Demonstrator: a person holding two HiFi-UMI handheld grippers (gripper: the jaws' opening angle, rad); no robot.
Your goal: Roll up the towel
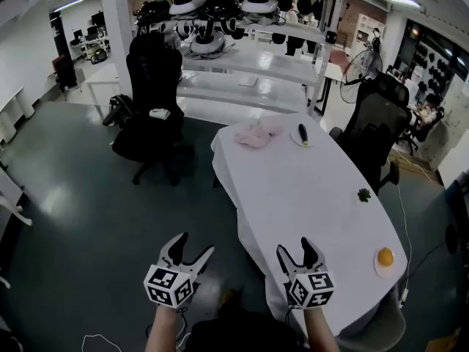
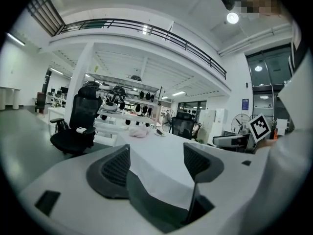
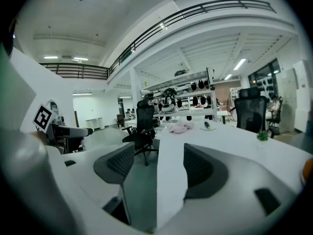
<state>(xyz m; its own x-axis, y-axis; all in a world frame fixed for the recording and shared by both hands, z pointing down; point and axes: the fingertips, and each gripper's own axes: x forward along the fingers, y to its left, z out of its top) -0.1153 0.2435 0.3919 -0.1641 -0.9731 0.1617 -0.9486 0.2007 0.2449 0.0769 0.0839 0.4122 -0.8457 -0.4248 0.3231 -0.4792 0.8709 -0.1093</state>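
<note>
The left gripper and right gripper, marker cubes on both, hang wide-jawed and empty near the table, well apart from the pink towel.

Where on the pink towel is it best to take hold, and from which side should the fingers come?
Probably its near edge, coming from above on the near side: the pink towel lies crumpled in a heap at the far end of the table, so a loose fold there can be pinched.
</note>
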